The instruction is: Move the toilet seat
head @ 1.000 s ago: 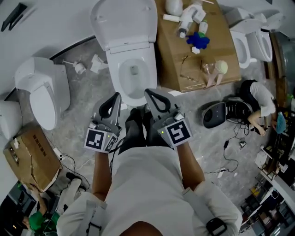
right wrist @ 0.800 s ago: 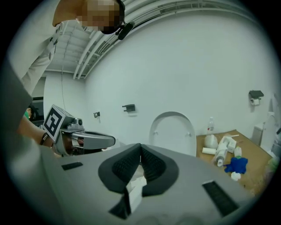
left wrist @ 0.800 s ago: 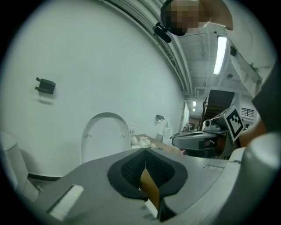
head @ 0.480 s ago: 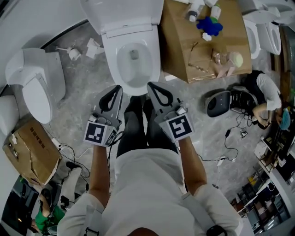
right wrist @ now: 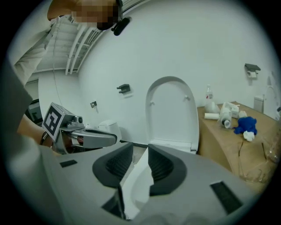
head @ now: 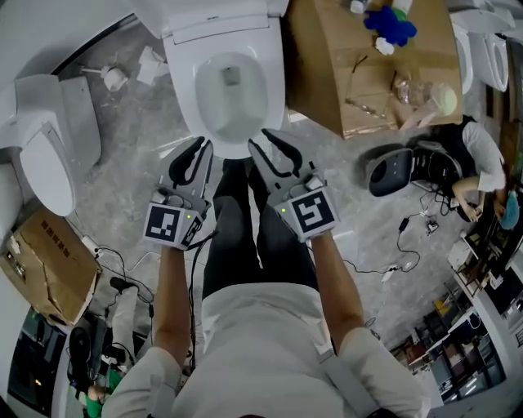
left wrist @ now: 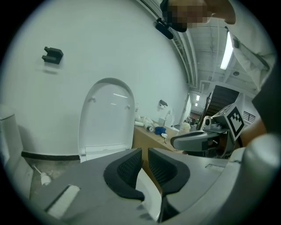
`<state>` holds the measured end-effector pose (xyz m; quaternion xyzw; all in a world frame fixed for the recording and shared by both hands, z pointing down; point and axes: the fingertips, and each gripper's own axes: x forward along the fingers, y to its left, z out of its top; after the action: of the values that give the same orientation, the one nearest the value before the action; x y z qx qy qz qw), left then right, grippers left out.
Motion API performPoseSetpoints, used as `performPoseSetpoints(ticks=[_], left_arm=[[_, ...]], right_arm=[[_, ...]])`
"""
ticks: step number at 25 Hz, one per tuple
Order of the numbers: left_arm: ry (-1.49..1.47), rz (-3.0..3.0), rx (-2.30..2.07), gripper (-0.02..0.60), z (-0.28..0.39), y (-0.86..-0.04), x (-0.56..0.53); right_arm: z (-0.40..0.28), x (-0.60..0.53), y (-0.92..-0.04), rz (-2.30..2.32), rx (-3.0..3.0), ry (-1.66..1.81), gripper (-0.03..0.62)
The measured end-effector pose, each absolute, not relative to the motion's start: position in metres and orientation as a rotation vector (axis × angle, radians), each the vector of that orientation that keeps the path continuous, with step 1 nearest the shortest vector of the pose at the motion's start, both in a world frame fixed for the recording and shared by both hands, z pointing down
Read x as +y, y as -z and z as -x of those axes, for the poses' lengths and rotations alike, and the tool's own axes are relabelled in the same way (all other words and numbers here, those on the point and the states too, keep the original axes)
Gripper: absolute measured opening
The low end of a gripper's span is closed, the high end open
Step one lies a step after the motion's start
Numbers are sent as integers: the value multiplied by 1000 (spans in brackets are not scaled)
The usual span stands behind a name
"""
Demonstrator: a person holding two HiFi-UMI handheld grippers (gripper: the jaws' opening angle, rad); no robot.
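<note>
Grey floor [head: 131, 188] by toilet [head: 184, 90]: left gripper [left wrist: 145, 152], right gripper [right wrist: 140, 147] jaws just parting slightly, empty.

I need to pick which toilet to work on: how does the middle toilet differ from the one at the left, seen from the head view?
The middle toilet stands open, its lid raised; the left toilet is shut. The middle toilet faces the person squarely; the left toilet sits off to the side, turned at an angle. Both are white.
</note>
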<state>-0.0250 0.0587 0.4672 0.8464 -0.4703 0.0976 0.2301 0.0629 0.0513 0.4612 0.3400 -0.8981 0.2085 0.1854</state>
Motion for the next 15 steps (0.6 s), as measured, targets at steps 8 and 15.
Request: performPoseSetpoints(ticks=[8, 15], left_arm=[[-356, -2247, -1294, 100, 37, -560, 61], [-377, -2148, -1326, 152, 49, -627, 66]], right_arm=[[-72, 44, -554, -993, -2462, -631, 172], [-89, 50, -640, -1015, -2332, -720, 210]])
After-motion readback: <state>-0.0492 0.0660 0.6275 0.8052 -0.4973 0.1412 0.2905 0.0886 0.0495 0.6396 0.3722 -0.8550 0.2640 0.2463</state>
